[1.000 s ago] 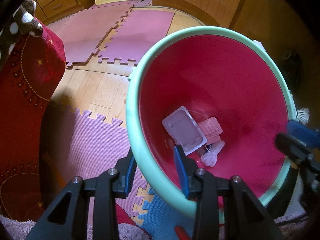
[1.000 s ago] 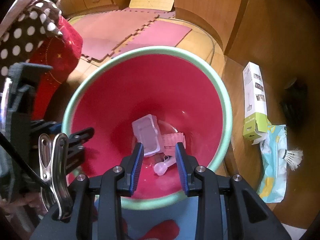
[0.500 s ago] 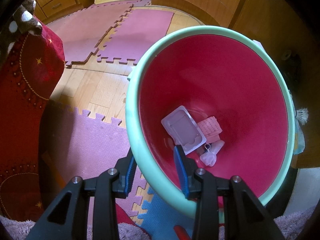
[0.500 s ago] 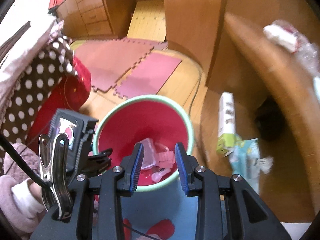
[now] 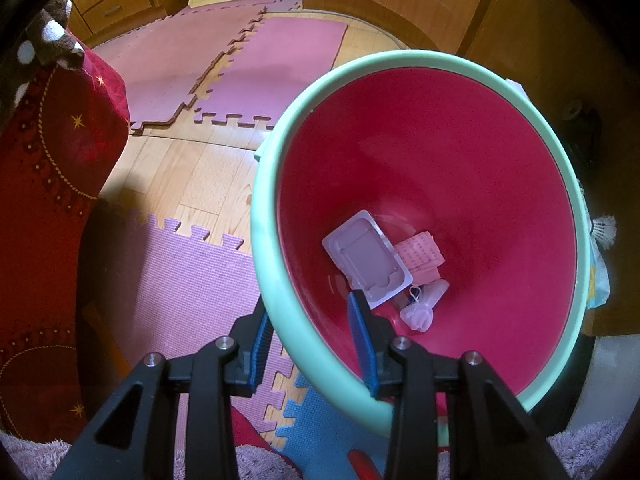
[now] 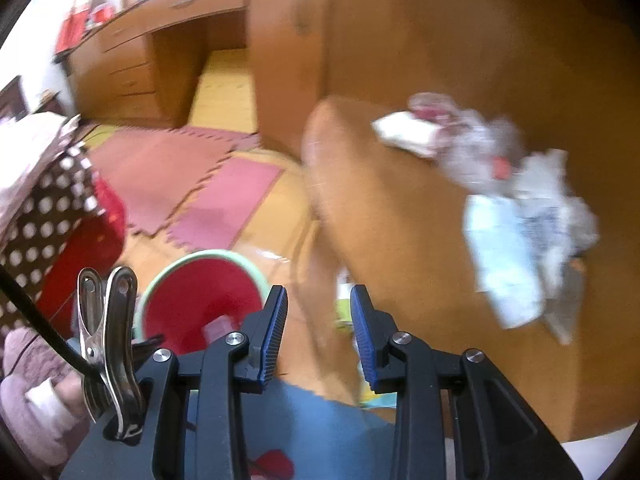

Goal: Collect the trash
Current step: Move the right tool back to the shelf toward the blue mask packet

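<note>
A bin with a mint-green rim (image 5: 272, 264) and red inside stands on the floor. In it lie a white plastic tray (image 5: 366, 258), a pink paper (image 5: 420, 252) and a small clear bag (image 5: 420, 308). My left gripper (image 5: 310, 308) is shut on the bin's near rim, one finger outside and one inside. My right gripper (image 6: 319, 292) hangs open and empty, high above the floor, with the bin (image 6: 200, 288) low on its left. Blurred on a wooden table (image 6: 400, 220) to its right lie a white packet (image 6: 404, 132), crumpled wrappers (image 6: 480, 152) and a pale blue wrapper (image 6: 508, 260).
Pink and purple foam mats (image 5: 192, 280) cover part of the wooden floor. A red cloth (image 5: 48, 200) and dotted brown fabric (image 6: 44, 208) stand at the left. A shuttlecock (image 5: 604, 228) lies behind the bin. Wooden cabinets (image 6: 280, 40) close off the back. A person's sleeve (image 6: 32, 392) shows low left.
My right gripper has risen away from the bin and tilted up, so the table with its trash has come into view. It has left the left wrist view. The left gripper kept still.
</note>
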The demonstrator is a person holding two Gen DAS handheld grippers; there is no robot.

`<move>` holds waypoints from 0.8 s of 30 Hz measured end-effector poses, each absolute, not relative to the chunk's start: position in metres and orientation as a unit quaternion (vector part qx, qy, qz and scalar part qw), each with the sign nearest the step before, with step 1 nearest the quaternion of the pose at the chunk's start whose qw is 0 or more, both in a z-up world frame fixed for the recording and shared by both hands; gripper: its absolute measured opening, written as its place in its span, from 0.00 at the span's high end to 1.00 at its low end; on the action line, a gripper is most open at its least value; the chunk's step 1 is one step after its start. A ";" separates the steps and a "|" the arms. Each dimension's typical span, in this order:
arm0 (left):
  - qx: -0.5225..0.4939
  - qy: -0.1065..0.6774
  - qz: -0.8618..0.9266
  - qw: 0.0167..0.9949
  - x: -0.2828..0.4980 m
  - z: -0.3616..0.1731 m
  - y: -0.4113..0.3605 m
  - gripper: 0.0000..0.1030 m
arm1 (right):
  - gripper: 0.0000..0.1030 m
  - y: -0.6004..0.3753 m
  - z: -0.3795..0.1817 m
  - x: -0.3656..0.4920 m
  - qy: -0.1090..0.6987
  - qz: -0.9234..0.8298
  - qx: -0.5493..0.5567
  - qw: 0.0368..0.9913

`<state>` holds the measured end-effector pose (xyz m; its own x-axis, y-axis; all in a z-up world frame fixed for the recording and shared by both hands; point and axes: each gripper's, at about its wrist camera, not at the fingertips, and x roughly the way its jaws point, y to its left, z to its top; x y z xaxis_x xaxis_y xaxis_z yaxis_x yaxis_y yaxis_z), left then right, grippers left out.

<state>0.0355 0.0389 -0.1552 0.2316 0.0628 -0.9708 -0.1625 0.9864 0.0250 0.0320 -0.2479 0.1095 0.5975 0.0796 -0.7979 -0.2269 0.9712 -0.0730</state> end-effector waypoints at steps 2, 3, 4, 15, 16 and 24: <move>-0.041 0.615 0.072 0.784 0.036 -0.155 0.037 0.62 | 0.58 -0.267 0.115 0.037 0.437 0.060 -0.076 0.894; -0.040 0.615 0.072 0.784 0.036 -0.155 0.039 0.62 | 0.55 -0.278 0.117 0.040 0.435 0.045 -0.072 0.896; -0.040 0.615 0.072 0.784 0.036 -0.155 0.039 0.62 | 0.55 -0.284 0.118 0.043 0.435 0.036 -0.069 0.897; -0.041 0.616 0.072 0.783 0.034 -0.157 0.042 0.62 | 0.46 -0.363 0.118 0.073 0.437 -0.058 -0.007 0.898; -0.042 0.616 0.072 0.783 0.034 -0.157 0.042 0.62 | 0.45 -0.365 0.116 0.075 0.437 -0.060 -0.007 0.897; -0.042 0.617 0.072 0.783 0.034 -0.157 0.042 0.62 | 0.41 -0.365 0.104 0.091 0.445 -0.062 -0.020 0.893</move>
<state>0.0339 0.0418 -0.1569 0.2295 0.0602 -0.9714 -0.1643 0.9862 0.0223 0.0906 -0.3648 0.1042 0.5963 -0.1280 -0.7925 0.0925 0.9916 -0.0906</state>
